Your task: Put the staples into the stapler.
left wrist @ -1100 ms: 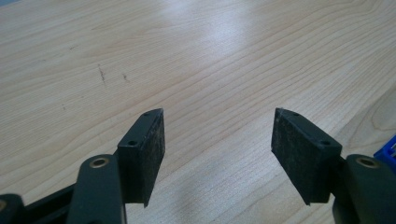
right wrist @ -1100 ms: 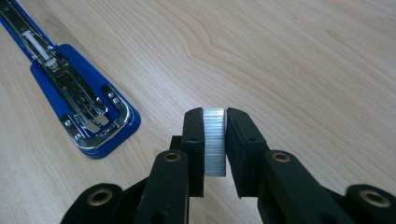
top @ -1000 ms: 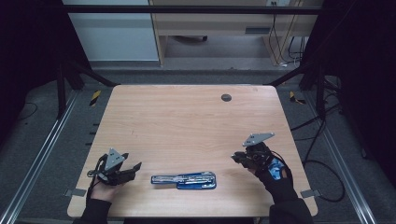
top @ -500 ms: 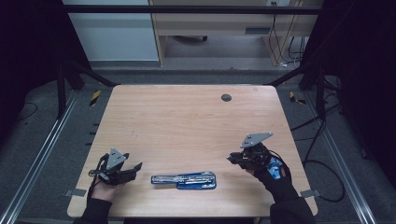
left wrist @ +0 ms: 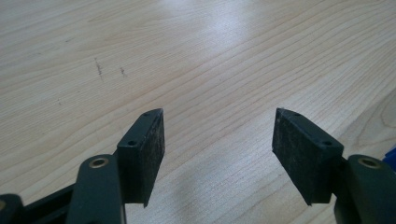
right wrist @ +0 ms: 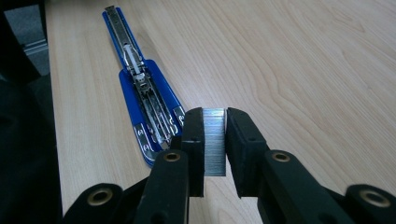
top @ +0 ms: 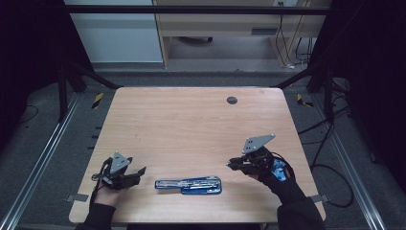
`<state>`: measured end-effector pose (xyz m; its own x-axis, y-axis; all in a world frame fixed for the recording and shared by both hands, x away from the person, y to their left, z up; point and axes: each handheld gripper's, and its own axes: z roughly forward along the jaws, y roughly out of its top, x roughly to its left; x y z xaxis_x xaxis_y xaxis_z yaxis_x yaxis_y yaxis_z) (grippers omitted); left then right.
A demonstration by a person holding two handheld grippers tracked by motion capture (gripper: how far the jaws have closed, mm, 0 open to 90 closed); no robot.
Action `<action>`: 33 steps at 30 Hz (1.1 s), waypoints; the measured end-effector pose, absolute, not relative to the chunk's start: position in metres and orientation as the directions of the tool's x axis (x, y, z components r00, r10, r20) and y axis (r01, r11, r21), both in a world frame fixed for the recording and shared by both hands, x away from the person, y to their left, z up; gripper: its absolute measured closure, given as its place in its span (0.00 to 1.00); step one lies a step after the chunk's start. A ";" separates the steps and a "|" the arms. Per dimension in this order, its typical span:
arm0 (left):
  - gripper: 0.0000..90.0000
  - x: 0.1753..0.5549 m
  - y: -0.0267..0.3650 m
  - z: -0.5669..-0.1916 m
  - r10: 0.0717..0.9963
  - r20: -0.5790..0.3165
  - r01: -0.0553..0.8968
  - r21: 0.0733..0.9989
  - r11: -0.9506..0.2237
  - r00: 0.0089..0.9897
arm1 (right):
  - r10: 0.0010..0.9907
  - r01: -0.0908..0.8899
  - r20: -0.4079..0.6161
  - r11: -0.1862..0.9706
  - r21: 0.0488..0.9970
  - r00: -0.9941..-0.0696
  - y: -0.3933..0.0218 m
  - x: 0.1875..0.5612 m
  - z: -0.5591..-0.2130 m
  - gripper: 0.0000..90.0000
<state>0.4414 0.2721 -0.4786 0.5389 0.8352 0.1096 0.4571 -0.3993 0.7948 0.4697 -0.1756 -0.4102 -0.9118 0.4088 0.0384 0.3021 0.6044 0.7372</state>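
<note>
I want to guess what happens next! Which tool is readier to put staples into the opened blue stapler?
The right tool, probably: it already pinches the silver strip of staples beside the opened blue stapler. The left tool is open, holding nothing.

High view above table (top: 191, 124), gripper views close, sharing its wood

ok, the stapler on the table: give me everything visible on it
The stapler is blue plastic with bright metal inner parts, swung fully open and lying flat on the wooden table near its front edge. The long metal staple channel faces up, and a narrower arm extends from the wider base. It lies lengthwise between the left gripper and the right gripper; nothing grips it. In the right gripper view, the right gripper holds a strip of staples close by its near end.
</note>
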 end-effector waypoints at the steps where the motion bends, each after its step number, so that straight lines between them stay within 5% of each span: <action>1: 0.38 0.441 0.272 -0.479 0.835 0.109 0.457 0.795 -0.399 0.539 | 0.404 0.301 0.039 0.612 0.732 -0.914 -0.174 0.470 -0.410 0.86; 33: 0.38 0.441 0.271 -0.479 0.827 0.114 0.456 0.789 -0.413 0.551 | 0.205 0.153 0.015 0.680 0.717 -0.979 -0.134 0.478 -0.403 0.87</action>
